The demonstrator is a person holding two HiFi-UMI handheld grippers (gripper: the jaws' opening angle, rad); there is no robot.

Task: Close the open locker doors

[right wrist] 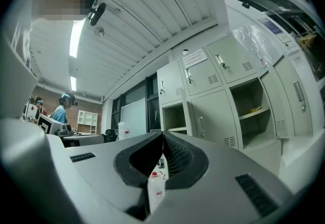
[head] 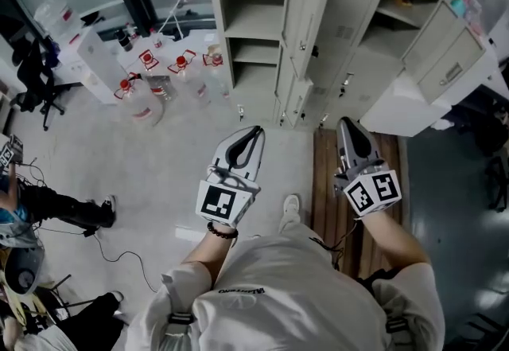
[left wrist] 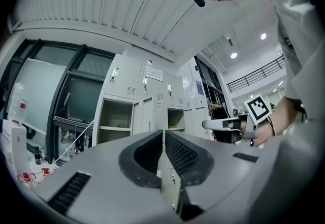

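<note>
The grey lockers (head: 350, 31) stand ahead of me with several doors open. A tall door (head: 307, 3) swings out beside an open shelved bay (head: 253, 7). A smaller low door (head: 298, 99) hangs ajar under it. At the right a door (head: 452, 63) stands open off another shelved compartment (head: 402, 3). My left gripper (head: 256, 131) is shut and holds nothing, well short of the lockers. My right gripper (head: 347, 122) is shut and empty too. The left gripper view shows its closed jaws (left wrist: 163, 134) pointing at the open bays (left wrist: 116, 121). The right gripper (right wrist: 162, 136) points at an open compartment (right wrist: 249, 111).
Several water jugs with red caps (head: 143, 99) stand on the floor left of the lockers. An office chair (head: 36, 79) and another person's legs (head: 56, 206) are at the left, with cables nearby. A wooden strip (head: 330, 190) runs under my right side. A white block (head: 398, 107) sits at the lockers' right.
</note>
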